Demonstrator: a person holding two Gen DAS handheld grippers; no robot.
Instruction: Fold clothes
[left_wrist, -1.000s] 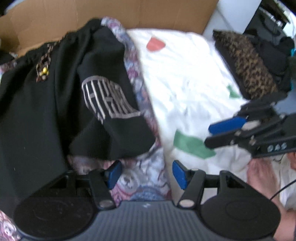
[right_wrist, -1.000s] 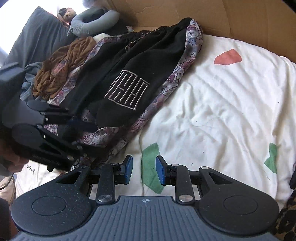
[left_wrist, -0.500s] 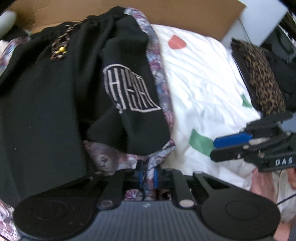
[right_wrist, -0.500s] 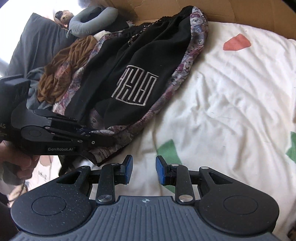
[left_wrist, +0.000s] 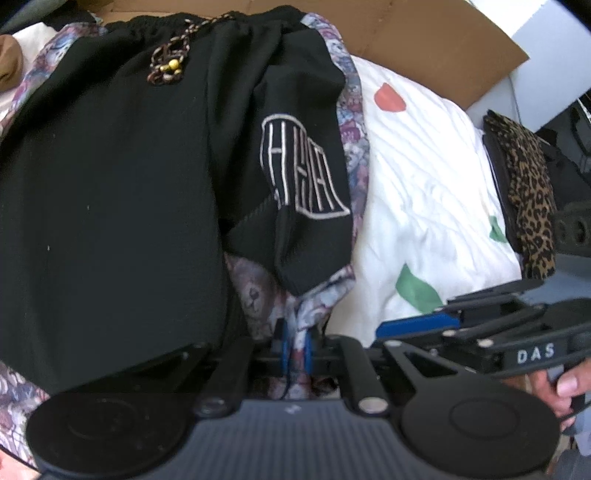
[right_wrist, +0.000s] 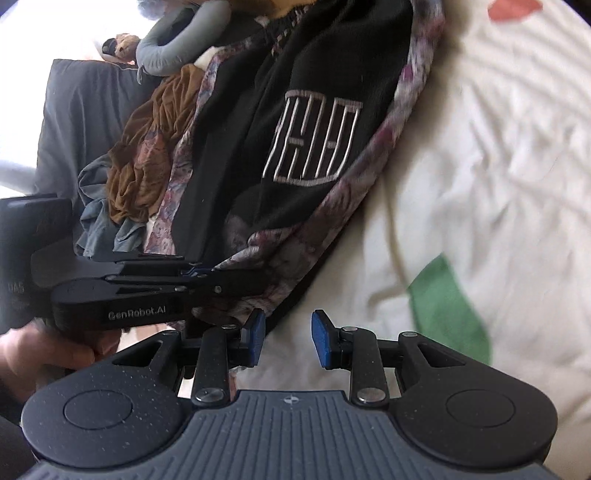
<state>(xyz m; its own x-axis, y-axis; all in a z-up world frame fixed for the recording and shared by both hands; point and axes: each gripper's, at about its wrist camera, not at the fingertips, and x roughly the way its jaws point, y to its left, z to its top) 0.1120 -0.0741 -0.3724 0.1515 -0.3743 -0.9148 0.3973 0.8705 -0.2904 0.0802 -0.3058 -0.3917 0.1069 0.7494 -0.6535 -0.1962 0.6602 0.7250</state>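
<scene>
Shorts (left_wrist: 110, 184) soft, limp; left tool (left_wrist: 295, 349) clamped on patterned hem corner; right tool (right_wrist: 288, 338) parted, empty, should take adjacent hem.

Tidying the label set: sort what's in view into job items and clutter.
In the job:
- black shorts, hem clamped
- left hand-held gripper
- right hand-held gripper, open

Lying about:
- leopard-print garment
- brown garment
- cardboard
- white bedsheet
</scene>
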